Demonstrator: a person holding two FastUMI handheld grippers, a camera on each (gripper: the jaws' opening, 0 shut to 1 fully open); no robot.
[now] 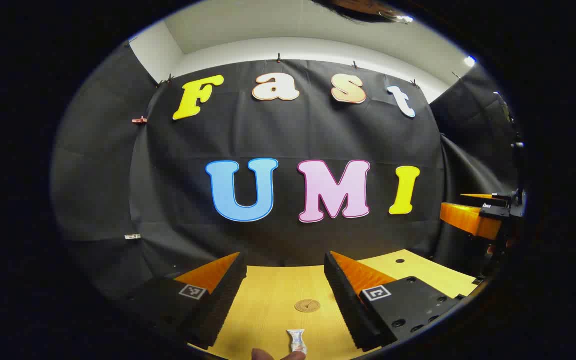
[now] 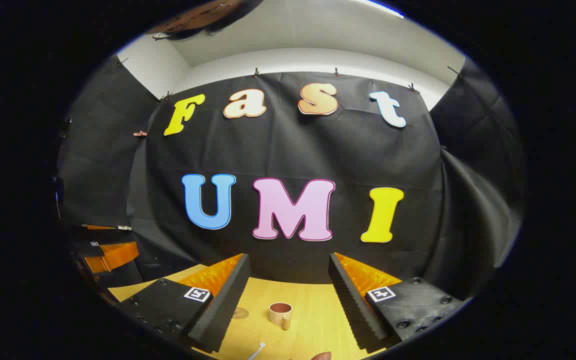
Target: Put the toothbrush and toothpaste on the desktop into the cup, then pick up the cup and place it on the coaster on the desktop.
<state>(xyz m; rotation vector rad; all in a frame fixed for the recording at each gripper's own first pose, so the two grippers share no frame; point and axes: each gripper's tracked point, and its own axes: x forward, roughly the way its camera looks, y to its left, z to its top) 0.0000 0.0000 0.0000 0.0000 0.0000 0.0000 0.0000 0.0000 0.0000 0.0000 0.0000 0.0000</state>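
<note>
Yellow wood-grain table (image 1: 278, 300) carries everything. Left tongs (image 1: 285, 295) released, held above table; small white crinkled toothpaste tube (image 1: 297, 341) lies near, round brown cork coaster (image 1: 307, 305) just beyond. Right tongs (image 2: 288, 300) released too; cream ceramic cup with brown inside (image 2: 280, 314) stands upright between fingers' line of sight, farther off; white toothbrush (image 2: 257, 351) lies at near edge, left of cup. Nothing picked up yet. Risks, judged: flat toothpaste tube slipping from pinch; toothbrush tipping light cup on drop-in; off-centre landing on small coaster.

Desktop (image 2: 313, 320) yellow wood grain; cup (image 2: 280, 314) cream, brownish inside; coaster (image 1: 307, 305) tan; toothpaste (image 1: 297, 341) seemingly white-blue.
</note>
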